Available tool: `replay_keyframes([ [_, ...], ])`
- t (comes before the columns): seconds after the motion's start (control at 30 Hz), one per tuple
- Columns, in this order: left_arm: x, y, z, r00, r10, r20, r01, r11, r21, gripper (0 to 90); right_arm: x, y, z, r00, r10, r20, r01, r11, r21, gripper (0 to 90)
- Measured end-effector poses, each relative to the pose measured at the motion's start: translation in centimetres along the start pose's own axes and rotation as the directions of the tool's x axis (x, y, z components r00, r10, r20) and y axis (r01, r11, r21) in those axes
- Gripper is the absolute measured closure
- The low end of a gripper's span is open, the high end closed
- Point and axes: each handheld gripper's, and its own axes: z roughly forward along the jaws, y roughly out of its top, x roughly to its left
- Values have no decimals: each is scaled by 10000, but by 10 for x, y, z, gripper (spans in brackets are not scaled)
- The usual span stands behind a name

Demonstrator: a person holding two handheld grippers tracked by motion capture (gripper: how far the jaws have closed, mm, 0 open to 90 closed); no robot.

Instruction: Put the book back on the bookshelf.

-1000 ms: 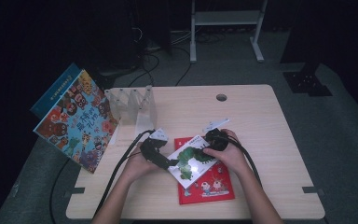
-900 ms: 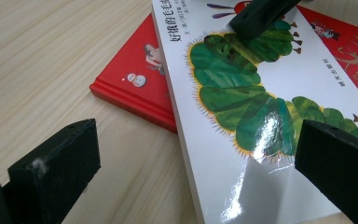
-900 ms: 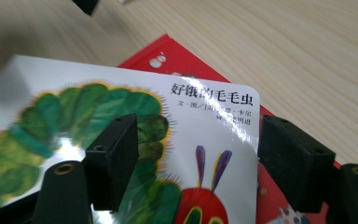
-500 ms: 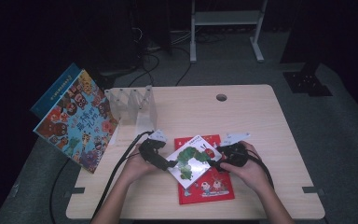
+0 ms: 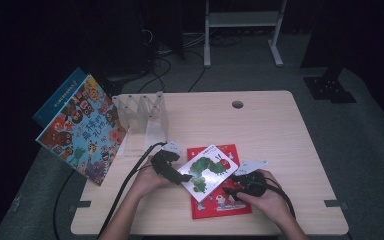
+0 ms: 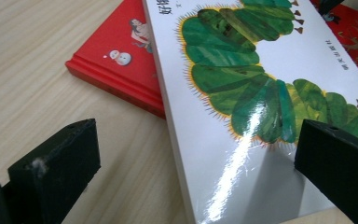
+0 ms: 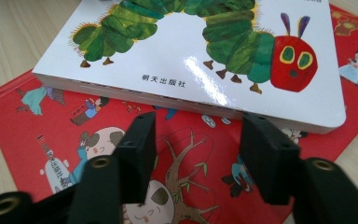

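Observation:
A white board book with a green caterpillar [image 5: 207,170] lies askew on top of a red picture book [image 5: 225,206] at the table's near middle. My left gripper [image 5: 184,177] is at the white book's left corner. Its jaws [image 6: 193,163] stand wide open, with that corner of the book [image 6: 242,93] between them; the left jaw is clear of the book's edge. My right gripper [image 5: 231,190] is at the book's lower right. It [image 7: 203,140] is open and hovers over the red cover [image 7: 51,126], just short of the white book's edge [image 7: 168,100].
A clear acrylic book rack [image 5: 142,112] stands at the back left of the wooden table [image 5: 290,140]. A colourful picture book [image 5: 82,127] and a blue book [image 5: 60,95] lean off the left edge. A cable hole [image 5: 237,104] is near the far edge.
My right gripper has drawn back from the white book's top, to the right and toward the near edge. The white book has settled flatter on the red one. The left gripper has barely moved.

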Motion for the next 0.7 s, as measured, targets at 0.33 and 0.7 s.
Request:
replay_keyframes([
  [0.33, -3, 0, 5, 9988, -90, 474, 89, 10000, 12, 0, 4, 2, 4, 9994, -205, 295, 209, 9997, -125, 867],
  [0.7, -7, 1, 14, 9874, -365, 1543, 322, 9990, 305, 0, 3, 5, 4, 9995, 294, 81, -295, 9995, 77, 896],
])
